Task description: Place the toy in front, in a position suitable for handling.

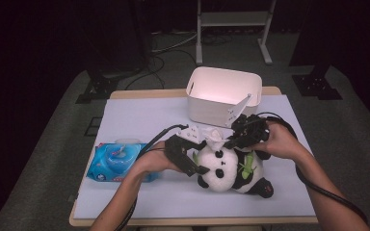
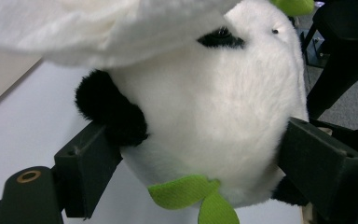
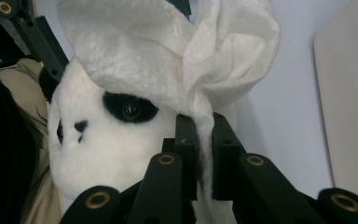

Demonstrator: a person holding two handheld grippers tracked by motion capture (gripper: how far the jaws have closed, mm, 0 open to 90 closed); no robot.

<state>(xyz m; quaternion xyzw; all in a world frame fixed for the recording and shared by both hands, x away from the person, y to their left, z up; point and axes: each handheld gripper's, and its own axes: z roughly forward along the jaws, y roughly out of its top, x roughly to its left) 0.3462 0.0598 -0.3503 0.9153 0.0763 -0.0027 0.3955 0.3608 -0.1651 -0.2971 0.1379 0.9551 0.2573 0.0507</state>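
White wipe [image 3: 186,56] — one sheet, pinched between the pressed-together jaws of the right gripper [image 3: 204,140], draped over the head of one plush panda [image 1: 231,171] just ahead. Left gripper [image 2: 191,154] clamped wide on that panda's head, a jaw pressing each side. One blue wipe pack [image 1: 115,161] on the tabletop [image 1: 139,115] beside the left hand. One white bin [image 1: 221,96] beyond the right gripper — contents cannot be made out.

I read no text, brand, number or sign; the printing on the blue wipes pack [image 1: 117,161] on the counter is too blurred for me.
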